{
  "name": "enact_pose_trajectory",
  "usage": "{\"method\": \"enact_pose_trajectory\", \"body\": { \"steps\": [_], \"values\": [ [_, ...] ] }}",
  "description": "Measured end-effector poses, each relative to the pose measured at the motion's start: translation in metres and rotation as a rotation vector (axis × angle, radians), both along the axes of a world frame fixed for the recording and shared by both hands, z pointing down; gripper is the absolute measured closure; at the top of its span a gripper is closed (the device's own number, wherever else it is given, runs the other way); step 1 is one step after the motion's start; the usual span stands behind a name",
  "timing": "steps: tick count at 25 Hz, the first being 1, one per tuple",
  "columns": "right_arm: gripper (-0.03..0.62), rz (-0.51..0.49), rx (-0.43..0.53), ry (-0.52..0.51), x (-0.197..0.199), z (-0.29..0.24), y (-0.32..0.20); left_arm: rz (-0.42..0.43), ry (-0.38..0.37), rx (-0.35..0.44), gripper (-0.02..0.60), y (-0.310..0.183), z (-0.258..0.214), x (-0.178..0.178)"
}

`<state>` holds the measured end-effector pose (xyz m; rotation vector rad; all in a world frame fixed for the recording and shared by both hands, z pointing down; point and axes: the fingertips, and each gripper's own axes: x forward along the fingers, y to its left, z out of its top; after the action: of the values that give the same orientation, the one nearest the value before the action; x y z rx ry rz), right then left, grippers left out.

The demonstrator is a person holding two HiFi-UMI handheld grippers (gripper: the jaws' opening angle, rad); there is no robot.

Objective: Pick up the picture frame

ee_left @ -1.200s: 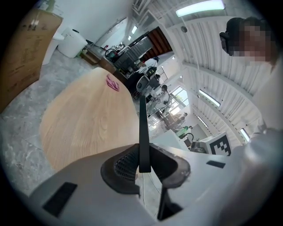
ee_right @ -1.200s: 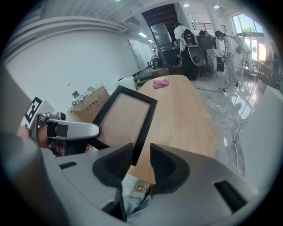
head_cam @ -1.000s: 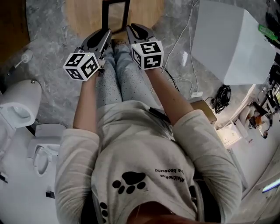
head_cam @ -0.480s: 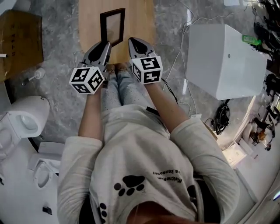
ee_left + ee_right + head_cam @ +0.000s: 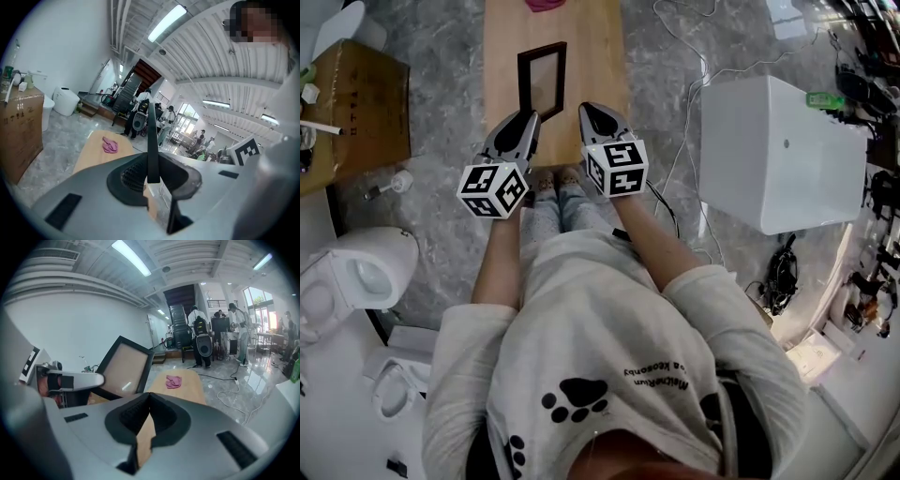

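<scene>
Dark picture frame (image 5: 542, 48) points lengthwise away (left gripper (image 5: 527, 120) pinches its edge).

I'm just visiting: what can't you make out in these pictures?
The picture frame: the left gripper view shows it edge-on, so its face is hidden there.
The hold of the left gripper on it: in the head view the gripper's own body covers the contact.
The pink cloth: cut off by the head view's top edge, small in the gripper views.
The print on the box: too small to read in the head view.

Over table (image 5: 602, 58), picture frame (image 5: 542, 80); cloth (image 5: 546, 5) behind.
</scene>
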<state>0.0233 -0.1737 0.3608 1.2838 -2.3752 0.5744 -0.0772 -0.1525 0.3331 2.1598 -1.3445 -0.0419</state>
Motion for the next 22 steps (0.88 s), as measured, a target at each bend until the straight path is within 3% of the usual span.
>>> {"method": "enact_pose_trajectory", "body": {
  "steps": [14,22],
  "values": [
    [0.585,0.004,0.208,-0.044,-0.005,-0.096,0.004,-0.04,-0.076,0.161,0.508,0.0,-0.079,-0.008],
    [0.585,0.013,0.333,-0.085,-0.002,-0.151,0.01,-0.094,-0.169,0.272,0.508,0.008,-0.129,-0.008]
  ]
}}
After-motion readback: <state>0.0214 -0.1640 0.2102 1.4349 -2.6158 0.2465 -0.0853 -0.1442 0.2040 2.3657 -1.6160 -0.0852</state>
